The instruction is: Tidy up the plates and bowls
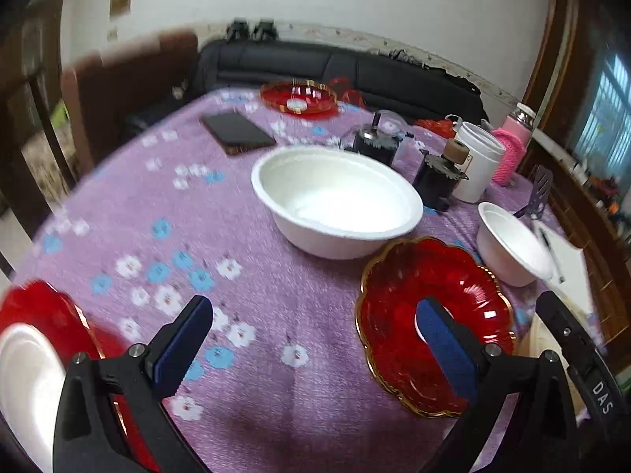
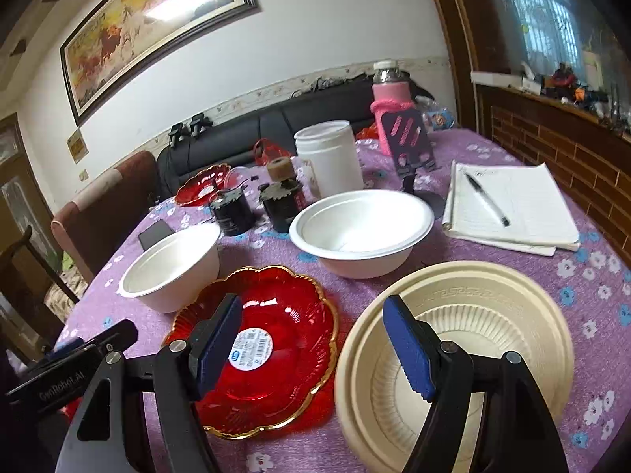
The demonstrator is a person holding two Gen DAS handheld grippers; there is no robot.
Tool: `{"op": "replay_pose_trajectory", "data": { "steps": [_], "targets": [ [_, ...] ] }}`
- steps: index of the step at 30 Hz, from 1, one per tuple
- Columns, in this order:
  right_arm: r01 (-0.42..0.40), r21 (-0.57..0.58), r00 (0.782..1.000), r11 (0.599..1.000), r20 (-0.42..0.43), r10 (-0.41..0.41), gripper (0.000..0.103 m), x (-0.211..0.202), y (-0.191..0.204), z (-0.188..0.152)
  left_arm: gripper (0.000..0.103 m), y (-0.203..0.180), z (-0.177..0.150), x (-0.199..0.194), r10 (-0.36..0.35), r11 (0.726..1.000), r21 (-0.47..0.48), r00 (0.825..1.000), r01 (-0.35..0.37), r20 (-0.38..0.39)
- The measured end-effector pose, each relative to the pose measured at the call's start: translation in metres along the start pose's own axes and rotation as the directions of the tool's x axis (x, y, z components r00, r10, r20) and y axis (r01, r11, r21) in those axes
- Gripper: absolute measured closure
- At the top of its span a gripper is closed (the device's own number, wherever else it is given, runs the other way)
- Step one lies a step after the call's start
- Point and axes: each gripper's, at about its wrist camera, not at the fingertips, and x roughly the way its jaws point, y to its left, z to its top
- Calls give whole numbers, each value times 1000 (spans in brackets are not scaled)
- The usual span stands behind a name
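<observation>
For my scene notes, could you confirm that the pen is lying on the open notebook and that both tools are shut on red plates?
Not quite. The pen does lie on the notebook, but both tools are open and empty, as each wrist view shows: left tool, right tool.

L wrist cam: low over table, faces sofa; R wrist cam: low, close, faces wall w/ window; shared: red plate, both white bowls.
</observation>
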Motion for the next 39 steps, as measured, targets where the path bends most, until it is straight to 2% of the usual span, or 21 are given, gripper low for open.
{"op": "replay_pose_trajectory", "data": {
  "steps": [2,4,7,9,10,12,15,18,19,20,22,23,26,32,36,39],
  "targets": [
    [-6,-7,1000,1000,-17,5,42,0,3,7,0,4,1,0,-3,1000,-10,1000,3,4],
    [-6,-38,999,999,-44,4,43,4,11,14,1,6,2,-3,-18,1000,-20,1000,18,14],
    [-2,-123,991,992,-131,-14,45,22,28,23,3,11,4,-4,-48,998,-42,999,49,11],
    [44,-191,983,981,-165,-76,45,35,37,26,18,12,4,-2,-58,997,-47,998,58,-1],
    [83,-229,977,970,-172,-124,45,42,40,27,22,13,5,0,-64,997,-50,998,63,-11],
    [126,-267,965,955,-192,-181,45,53,41,28,44,16,5,6,-79,995,-64,996,76,-44],
    [133,-299,948,945,-242,-209,45,72,40,30,46,23,5,13,-97,990,-106,992,88,-80],
    [126,-314,935,941,-281,-218,45,88,40,31,46,30,6,11,-85,987,-141,994,75,-68],
    [105,-312,929,944,-309,-205,45,95,40,31,46,32,6,11,-83,986,-151,995,73,-61],
    [83,-308,926,948,-328,-188,51,100,40,30,46,33,6,11,-79,986,-153,995,69,-61],
    [56,-320,914,946,-364,-177,70,107,42,26,45,34,5,14,-74,986,-155,995,62,-73],
    [44,-334,914,942,-366,-173,76,108,45,24,45,34,5,16,-74,986,-157,994,60,-81],
    [13,-347,911,938,-381,-154,85,100,50,17,45,36,4,20,-66,985,-164,993,48,-102],
    [-74,-286,898,955,-436,-61,86,66,58,-10,45,34,1,28,-55,988,-151,989,34,-140],
    [-98,-197,923,976,-385,15,86,43,55,-30,44,28,-2,31,-44,992,-124,987,24,-155],
    [-132,-64,936,989,-335,103,83,39,42,-41,43,26,-3,35,-40,993,-117,985,20,-167]
  ]
}}
